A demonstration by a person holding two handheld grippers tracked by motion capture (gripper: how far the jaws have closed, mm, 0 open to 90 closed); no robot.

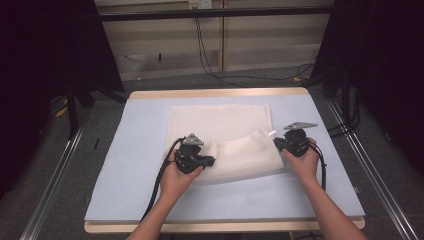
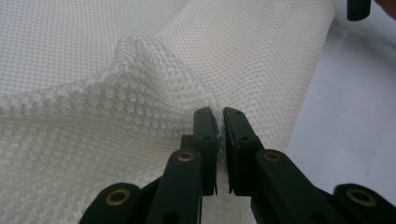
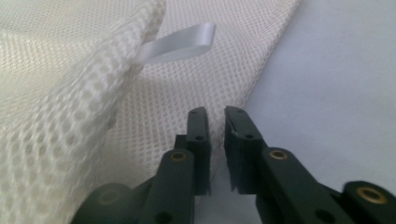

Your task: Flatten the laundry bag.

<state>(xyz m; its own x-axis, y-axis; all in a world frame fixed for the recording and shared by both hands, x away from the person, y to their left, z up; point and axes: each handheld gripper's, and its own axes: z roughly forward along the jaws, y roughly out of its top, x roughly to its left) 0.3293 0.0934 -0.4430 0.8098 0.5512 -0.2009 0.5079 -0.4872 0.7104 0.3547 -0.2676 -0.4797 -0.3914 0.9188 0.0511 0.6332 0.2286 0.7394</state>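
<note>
A white mesh cloth point(image 1: 220, 122) lies on the pale blue mat point(image 1: 130, 165), its near part folded up and back over itself. My left gripper point(image 1: 210, 161) is at the fold's left end. In the left gripper view its jaws point(image 2: 219, 116) are shut on a raised ridge of the mesh point(image 2: 140, 84). My right gripper point(image 1: 276, 142) is at the fold's right end. In the right gripper view its jaws point(image 3: 216, 114) stand a narrow gap apart beside the cloth's lower edge point(image 3: 187, 79), with nothing pinched between them. A white ribbon tag point(image 3: 180, 43) sticks out from the lifted corner.
The mat covers a wooden table point(image 1: 215, 93) with bare blue surface to the left, right and front of the cloth. Metal rails point(image 1: 55, 170) run along the floor on both sides. Cables point(image 1: 210, 60) hang behind the table. Dark curtains flank it.
</note>
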